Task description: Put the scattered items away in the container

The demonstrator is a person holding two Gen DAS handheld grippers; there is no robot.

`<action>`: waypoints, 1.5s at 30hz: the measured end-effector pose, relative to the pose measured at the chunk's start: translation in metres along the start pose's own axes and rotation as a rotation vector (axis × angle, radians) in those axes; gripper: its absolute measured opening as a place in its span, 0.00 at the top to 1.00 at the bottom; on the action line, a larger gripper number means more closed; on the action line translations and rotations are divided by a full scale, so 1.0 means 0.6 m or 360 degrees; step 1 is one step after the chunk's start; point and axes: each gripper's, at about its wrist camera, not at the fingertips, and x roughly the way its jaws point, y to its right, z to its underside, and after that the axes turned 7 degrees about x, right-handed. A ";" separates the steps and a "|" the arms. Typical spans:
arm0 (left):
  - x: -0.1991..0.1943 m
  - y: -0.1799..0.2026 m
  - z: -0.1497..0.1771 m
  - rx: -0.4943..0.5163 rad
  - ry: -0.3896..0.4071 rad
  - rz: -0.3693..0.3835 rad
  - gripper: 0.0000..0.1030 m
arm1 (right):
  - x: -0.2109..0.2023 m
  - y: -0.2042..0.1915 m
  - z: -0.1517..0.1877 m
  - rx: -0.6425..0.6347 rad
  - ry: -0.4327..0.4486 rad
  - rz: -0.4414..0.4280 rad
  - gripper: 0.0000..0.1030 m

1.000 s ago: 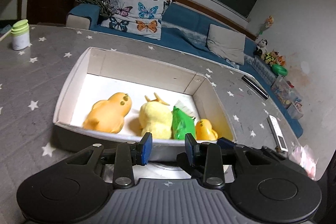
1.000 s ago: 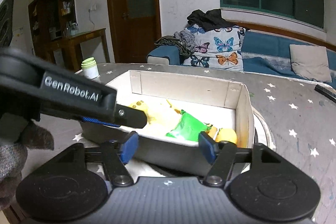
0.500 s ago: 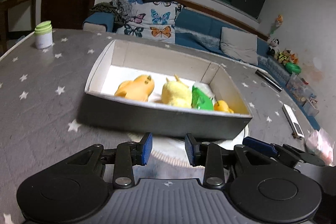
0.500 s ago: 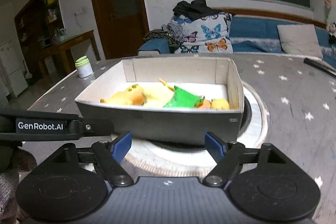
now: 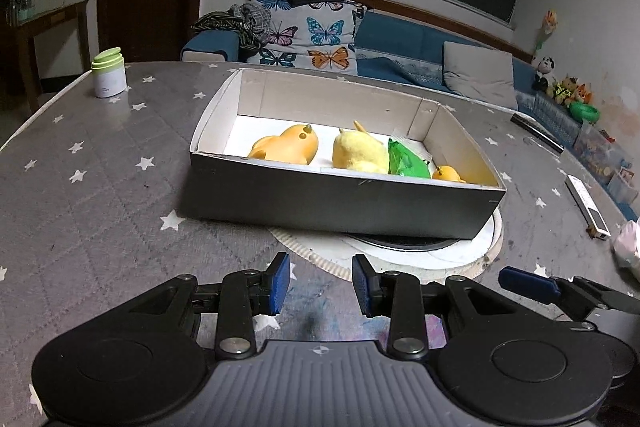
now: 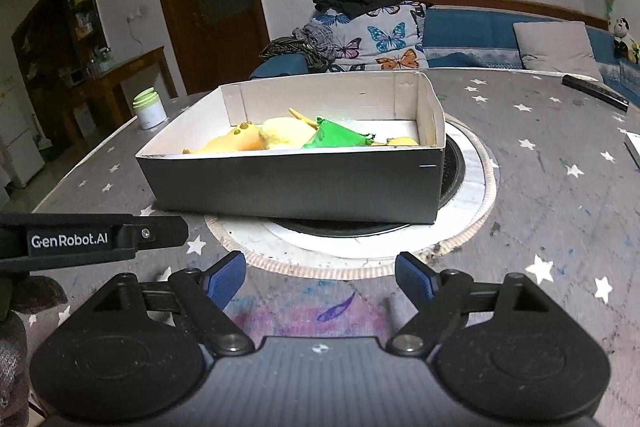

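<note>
A grey cardboard box [image 5: 340,205] with a white inside stands on the starred table; it also shows in the right wrist view [image 6: 296,183]. Inside lie an orange duck toy [image 5: 286,149], a yellow plush [image 5: 358,153], a green packet [image 5: 406,163] and a small yellow duck [image 5: 448,174]. In the right wrist view the plush [image 6: 282,135] and green packet [image 6: 334,137] show over the rim. My left gripper [image 5: 320,285] is open and empty, a short way in front of the box. My right gripper [image 6: 320,277] is open wide and empty, also in front of it.
A round white-rimmed inset [image 6: 472,187] lies under the box. A white jar with a green lid [image 5: 109,73] stands at the far left. A white remote [image 5: 588,207] and a black remote [image 6: 594,91] lie at the right. A sofa with cushions stands behind the table.
Both grippers have drawn back from the box and lowered toward the table. The toys in the box have not moved. Both stay open.
</note>
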 end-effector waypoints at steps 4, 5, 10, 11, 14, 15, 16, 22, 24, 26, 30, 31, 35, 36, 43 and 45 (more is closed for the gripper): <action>0.001 0.003 0.000 0.0023 -0.0004 -0.0022 0.65 | -0.004 0.001 0.002 0.0000 -0.0002 0.0011 0.18; 0.002 0.004 0.000 0.0026 -0.0009 -0.0023 0.65 | -0.004 0.001 0.002 0.0002 -0.0001 0.0012 0.18; 0.005 0.009 0.000 0.0051 -0.0026 -0.0051 0.63 | -0.004 0.002 0.002 0.0005 -0.0004 0.0028 0.17; 0.005 0.010 0.001 0.0057 -0.0025 -0.0058 0.63 | -0.003 0.002 0.001 0.0005 -0.0006 0.0031 0.17; 0.006 0.012 0.001 0.0069 -0.0026 -0.0069 0.63 | -0.003 0.000 0.002 0.0003 -0.0008 0.0039 0.17; 0.006 0.012 0.002 0.0077 -0.0024 -0.0074 0.63 | -0.003 0.000 0.002 0.0002 -0.0009 0.0039 0.17; 0.006 0.013 0.002 0.0084 -0.0022 -0.0079 0.63 | -0.003 -0.001 0.002 0.0001 -0.0009 0.0040 0.17; 0.007 0.011 0.003 0.0086 -0.0028 -0.0105 0.63 | -0.002 -0.002 0.004 -0.0004 -0.0015 0.0043 0.17; 0.006 0.012 0.003 0.0095 -0.0019 -0.0124 0.63 | -0.001 -0.001 0.004 -0.0002 -0.0017 0.0043 0.17; 0.005 0.013 0.002 0.0104 -0.0014 -0.0137 0.63 | 0.000 0.000 0.004 0.0002 -0.0018 0.0048 0.16; 0.006 0.016 0.001 0.0122 -0.0014 -0.0153 0.63 | 0.002 0.002 0.005 0.0007 -0.0023 0.0051 0.16; 0.006 0.016 0.001 0.0125 -0.0015 -0.0153 0.63 | 0.002 0.002 0.005 0.0007 -0.0025 0.0053 0.16; 0.007 0.015 0.000 0.0126 -0.0015 -0.0146 0.63 | 0.002 0.003 0.004 0.0006 -0.0027 0.0052 0.16; 0.007 0.014 0.000 0.0123 -0.0015 -0.0145 0.63 | 0.002 0.003 0.004 0.0004 -0.0028 0.0052 0.16; 0.004 0.004 -0.004 0.0128 -0.0009 -0.0161 0.63 | 0.005 -0.003 0.005 -0.0010 -0.0030 0.0050 0.11; 0.004 0.001 -0.004 0.0138 -0.0010 -0.0173 0.63 | 0.005 -0.005 0.004 -0.0015 -0.0029 0.0049 0.11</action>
